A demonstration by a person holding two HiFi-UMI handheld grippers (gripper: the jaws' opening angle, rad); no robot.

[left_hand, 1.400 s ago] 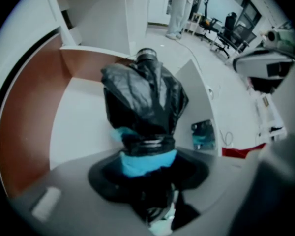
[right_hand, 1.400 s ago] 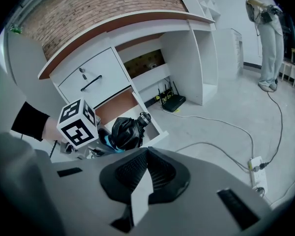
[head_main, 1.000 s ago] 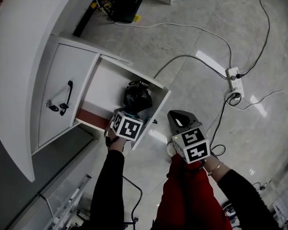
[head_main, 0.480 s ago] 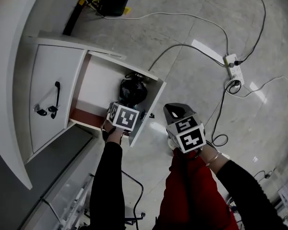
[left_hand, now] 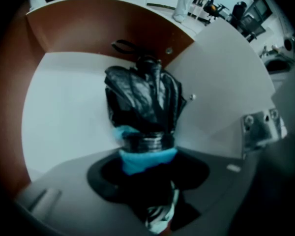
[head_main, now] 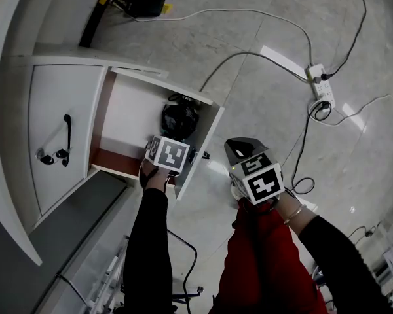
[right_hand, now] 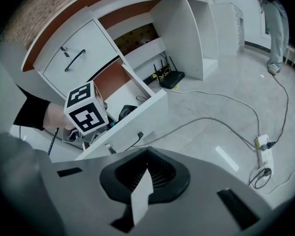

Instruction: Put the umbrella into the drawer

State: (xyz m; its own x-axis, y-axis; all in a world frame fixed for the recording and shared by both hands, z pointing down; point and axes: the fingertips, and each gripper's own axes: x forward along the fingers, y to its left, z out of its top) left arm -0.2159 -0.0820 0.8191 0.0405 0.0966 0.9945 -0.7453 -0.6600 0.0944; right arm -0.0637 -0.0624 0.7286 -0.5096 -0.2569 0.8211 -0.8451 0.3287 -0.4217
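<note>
- Left gripper is clamped on one end of the folded black umbrella. Right gripper is closed on nothing and sits outside the drawer, beyond its front panel.
- The umbrella hangs inside the drawer, near the corner where the brown side wall meets the white front panel. Contact with the drawer floor cannot be confirmed.
- Its long axis is near vertical, with the free end pointing at the drawer floor.
- Recommendation: tip it flat along the drawer floor, clear of the walls, before letting go.
</note>
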